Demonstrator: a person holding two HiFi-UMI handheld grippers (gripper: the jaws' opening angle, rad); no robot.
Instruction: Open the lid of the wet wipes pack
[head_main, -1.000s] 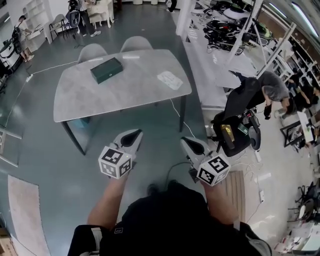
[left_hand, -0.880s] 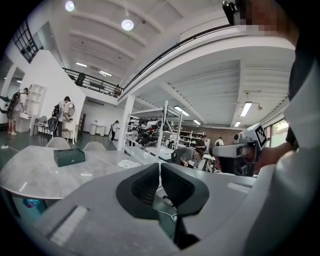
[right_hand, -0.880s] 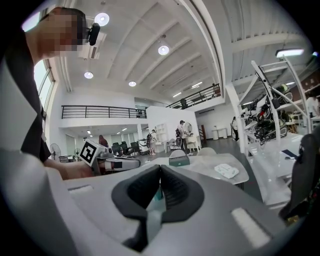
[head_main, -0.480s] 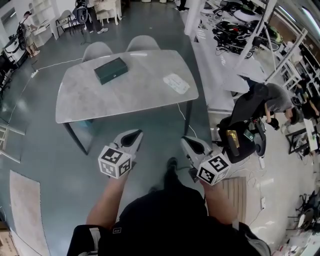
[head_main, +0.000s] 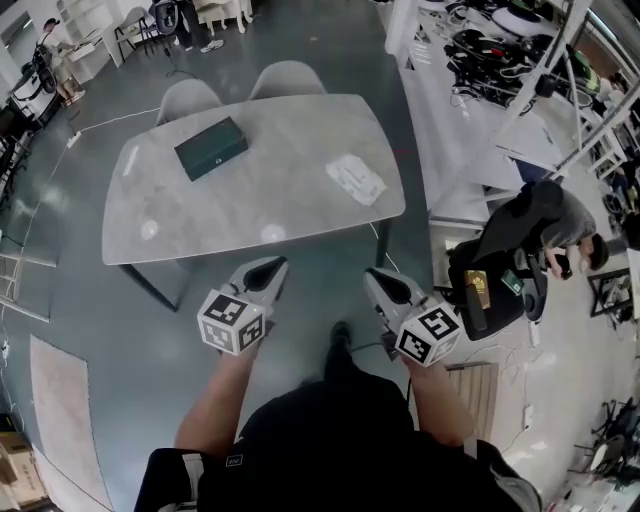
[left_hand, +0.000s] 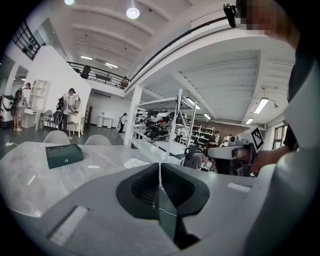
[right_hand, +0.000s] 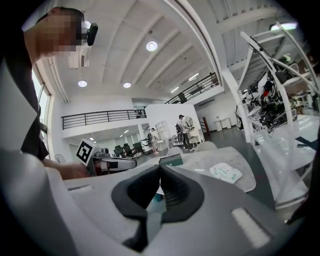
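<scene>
so, vs a sec ago the whole tabletop (head_main: 250, 205) sits lower and bigger in the head view. its near edge is now just ahead of both tools, so the person has been walking up to it. nothing on it has shifted relative to the tabletop itself.

l to r: the left tool (head_main: 266, 268) is held out front at the same spot in the view as before. its jaws are closed w/ nothing between them; the left gripper view shows the pads meeting and only the tabletop beyond. the dark green box (head_main: 211, 148) lies on the far-left part of the tabletop, well apart from the wet wipes pack (head_main: 355, 180). the pack lies toward the right end, not far from the near-right corner. it's roughly ahead of the right tool (head_main: 378, 276), a touch to that tool's left. the right tool's jaws are also closed and empty, per the right gripper view.

what that means, imo: this is the approach only. no tool touches the pack and the lid work hasn't begun, so the task is at its very start. at least one tool prob needs to open up before it can pin the pack or catch the lid.

the pack itself is flat, pale/white w/ greenish print, and looks like a soft pouch. it lies flat and skewed to the tabletop edge. the right gripper view shows a lighter patch mid-pack, maybe the lid, but too small to be sure. nothing stands up off it, so i'd judge the lid shut.
</scene>
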